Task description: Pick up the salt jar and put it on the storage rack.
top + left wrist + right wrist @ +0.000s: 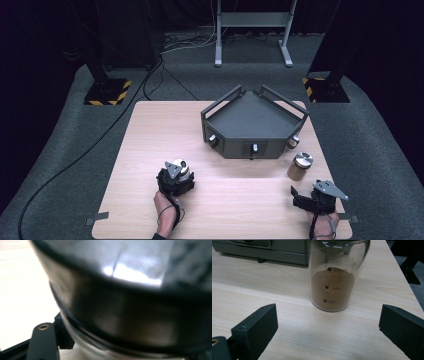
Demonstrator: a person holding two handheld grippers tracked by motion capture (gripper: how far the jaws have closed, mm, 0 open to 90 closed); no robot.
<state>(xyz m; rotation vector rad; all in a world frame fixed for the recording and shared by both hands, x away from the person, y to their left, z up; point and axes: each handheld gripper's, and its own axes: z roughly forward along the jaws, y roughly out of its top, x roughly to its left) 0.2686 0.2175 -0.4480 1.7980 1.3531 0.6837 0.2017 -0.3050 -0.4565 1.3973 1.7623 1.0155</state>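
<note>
Gripping a silver-lidded glass jar [181, 169], near-left on the table, the left gripper [176, 181] has its jaws clamped on it. Right gripper [327, 325] gapes wide, empty, facing a brown-powder glass jar [333, 277]. Likely next: lift to the dark grey angular tray [235, 145]. Pale wooden table [150, 145]; grey carpet [380, 150].

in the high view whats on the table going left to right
left gripper shut on a shiny jar → dark grey tray → glass jar of brown powder → right gripper, jaws open
</note>
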